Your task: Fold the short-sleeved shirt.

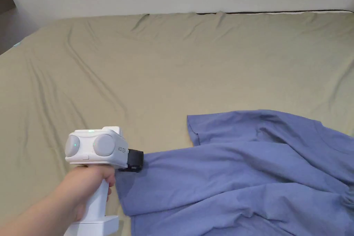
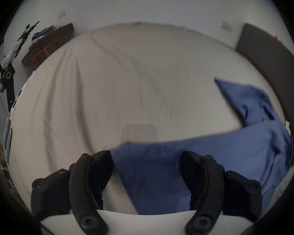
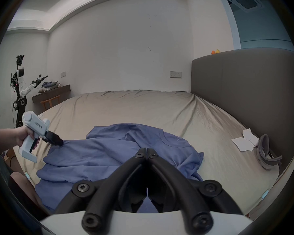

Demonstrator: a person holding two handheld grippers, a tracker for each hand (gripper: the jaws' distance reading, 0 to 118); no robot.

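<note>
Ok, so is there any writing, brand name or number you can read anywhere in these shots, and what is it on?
Small dark print on the white body of the left gripper: too small and blurred to read, in both the head view and the right gripper view.
Blue shirt, bed sheet, wall: no readable text on them.

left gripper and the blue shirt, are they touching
Cannot tell. In the left gripper view the left gripper has its jaws wide apart with the shirt edge between them, but blur hides any contact.
</note>
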